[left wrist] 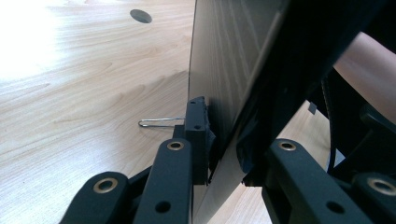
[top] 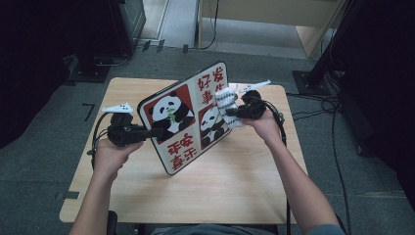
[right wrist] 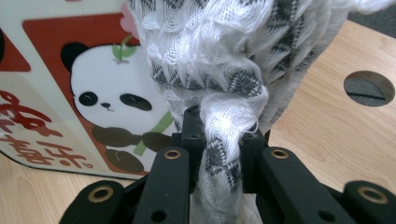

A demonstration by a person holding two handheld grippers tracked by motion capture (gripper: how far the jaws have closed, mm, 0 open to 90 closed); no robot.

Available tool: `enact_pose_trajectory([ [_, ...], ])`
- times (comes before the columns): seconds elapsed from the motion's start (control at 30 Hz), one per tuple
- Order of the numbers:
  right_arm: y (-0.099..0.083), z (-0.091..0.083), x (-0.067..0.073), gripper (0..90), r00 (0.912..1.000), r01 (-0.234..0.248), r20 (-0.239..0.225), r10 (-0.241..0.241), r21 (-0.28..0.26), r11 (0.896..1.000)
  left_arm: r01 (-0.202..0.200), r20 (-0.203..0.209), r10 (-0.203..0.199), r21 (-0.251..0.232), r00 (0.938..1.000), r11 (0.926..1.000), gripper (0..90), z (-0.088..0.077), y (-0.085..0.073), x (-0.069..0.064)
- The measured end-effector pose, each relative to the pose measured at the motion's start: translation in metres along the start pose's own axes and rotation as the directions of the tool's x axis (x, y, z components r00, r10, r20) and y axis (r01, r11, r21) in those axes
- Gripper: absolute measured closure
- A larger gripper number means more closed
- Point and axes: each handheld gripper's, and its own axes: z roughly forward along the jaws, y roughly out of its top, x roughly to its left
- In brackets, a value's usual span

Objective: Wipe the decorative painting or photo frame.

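occluded: panda board [top: 183, 117] right edge behind cloth [top: 227, 105] | cloth top cut off (right gripper view)

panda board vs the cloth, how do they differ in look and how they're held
The panda board is rigid, flat, printed red and white; the cloth is soft, bunched, white with grey pattern. The left gripper clamps the board's edge; the right gripper pinches the cloth. Both are off the table.

Board [top: 183, 117]: red-and-white panels, black-white pandas, red characters. Cloth [right wrist: 219, 70] in black right gripper [right wrist: 219, 140]: white with grey zigzag. Table [top: 230, 181] light wood.
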Motion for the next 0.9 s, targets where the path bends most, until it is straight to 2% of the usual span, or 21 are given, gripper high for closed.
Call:
enact_pose_trajectory([
  [0.63,-0.021,0.013,-0.006,79.2,0.9995,-0.031,-0.006,0.031,0.039,0.999,0.004,0.008,-0.004,-0.001,1.0000,1.0000,77.6,0.001,0.000,0.000],
  [0.9,-0.033,0.020,-0.007,79.0,0.9997,-0.026,-0.003,0.026,0.052,0.998,0.002,0.009,-0.002,-0.001,1.0000,1.0000,77.6,0.001,0.000,0.000],
])
